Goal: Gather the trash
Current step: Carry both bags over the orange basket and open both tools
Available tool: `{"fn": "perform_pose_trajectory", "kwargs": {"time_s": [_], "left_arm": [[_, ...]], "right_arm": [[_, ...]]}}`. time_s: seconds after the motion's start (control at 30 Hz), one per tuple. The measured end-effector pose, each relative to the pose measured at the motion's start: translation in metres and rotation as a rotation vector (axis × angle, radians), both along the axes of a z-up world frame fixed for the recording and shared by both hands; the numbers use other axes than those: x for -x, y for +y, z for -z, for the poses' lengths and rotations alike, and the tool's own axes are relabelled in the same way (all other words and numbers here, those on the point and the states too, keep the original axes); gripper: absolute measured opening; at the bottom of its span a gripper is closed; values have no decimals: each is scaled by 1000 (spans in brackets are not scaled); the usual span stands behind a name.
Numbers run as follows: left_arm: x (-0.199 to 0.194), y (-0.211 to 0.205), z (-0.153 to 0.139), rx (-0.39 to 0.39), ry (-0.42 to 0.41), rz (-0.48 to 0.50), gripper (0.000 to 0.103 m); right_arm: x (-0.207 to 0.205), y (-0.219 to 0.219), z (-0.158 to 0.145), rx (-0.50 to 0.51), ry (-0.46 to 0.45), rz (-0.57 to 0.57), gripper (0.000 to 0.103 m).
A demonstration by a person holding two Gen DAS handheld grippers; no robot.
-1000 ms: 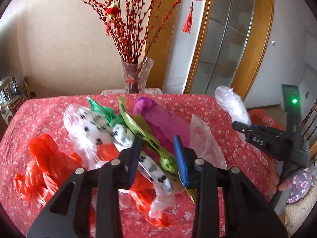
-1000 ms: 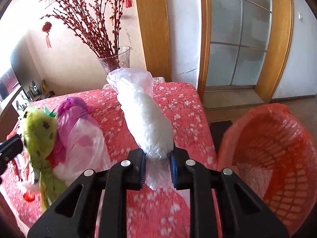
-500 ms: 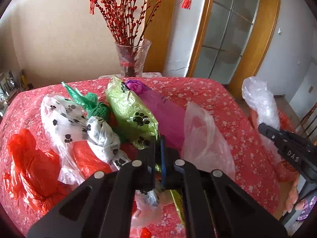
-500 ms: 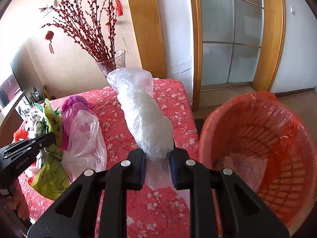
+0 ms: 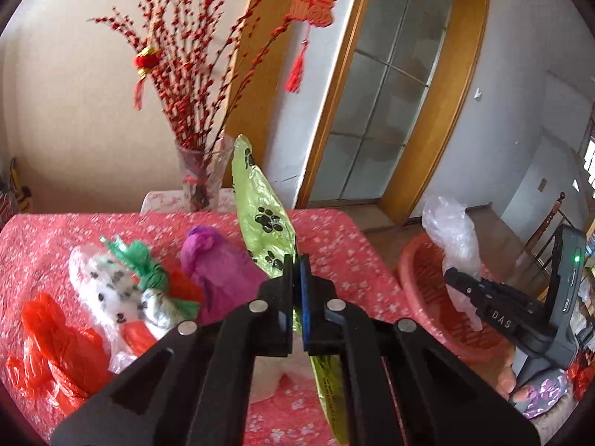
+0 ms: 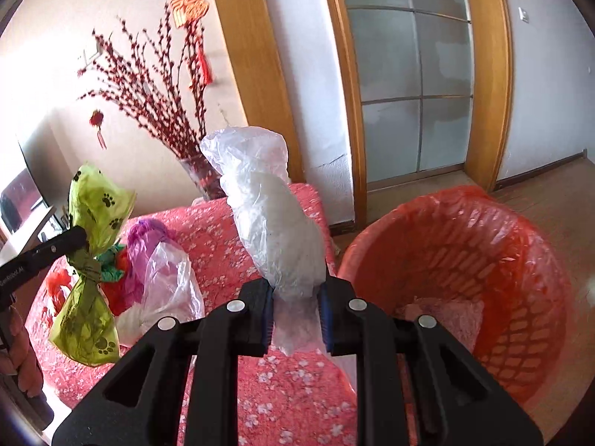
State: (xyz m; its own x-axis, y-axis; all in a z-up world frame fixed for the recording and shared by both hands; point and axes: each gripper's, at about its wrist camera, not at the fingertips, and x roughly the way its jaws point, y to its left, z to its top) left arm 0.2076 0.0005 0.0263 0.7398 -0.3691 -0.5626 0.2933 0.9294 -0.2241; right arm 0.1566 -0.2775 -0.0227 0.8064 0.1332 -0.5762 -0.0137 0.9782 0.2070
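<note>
Left wrist view: my left gripper [image 5: 296,290] has just clamped the green paw-print bag [image 5: 262,219], lifting it off the table [image 5: 334,238]; my right gripper [image 6: 296,312] grips the white bag [image 6: 275,230] beside the red basket [image 6: 465,200], ready for dropping.

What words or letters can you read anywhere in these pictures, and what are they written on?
"DAS": white letters on the side of the black right gripper.
"GenRobot.AI", partly cut off: on the black left gripper.
Red paper wall ornament: one Chinese character, too blurred to read surely.
Light green paw-print plastic bag: small print along its lower end, too small to read.
</note>
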Motion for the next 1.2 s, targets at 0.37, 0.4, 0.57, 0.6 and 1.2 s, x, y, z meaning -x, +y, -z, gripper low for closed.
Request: {"fn": "perform_pose_trajectory", "kwargs": {"time_s": [0.37, 0.4, 0.57, 0.6, 1.2], "left_arm": [[-2, -78, -22, 35, -49, 153, 5], [-1, -86, -22, 39, -52, 167, 5], [-2, -123, -25, 54, -57, 243, 5], [-2, -131, -26, 59, -60, 258, 5], [-7, -211, 2, 80, -7, 385, 5]], "right_arm": [[29, -51, -13, -24, -44, 106, 21], [31, -56, -13, -27, -45, 115, 21], [43, -83, -15, -37, -48, 178, 21], [46, -88, -15, -38, -49, 190, 21], [62, -151, -7, -107, -38, 316, 21]]}}
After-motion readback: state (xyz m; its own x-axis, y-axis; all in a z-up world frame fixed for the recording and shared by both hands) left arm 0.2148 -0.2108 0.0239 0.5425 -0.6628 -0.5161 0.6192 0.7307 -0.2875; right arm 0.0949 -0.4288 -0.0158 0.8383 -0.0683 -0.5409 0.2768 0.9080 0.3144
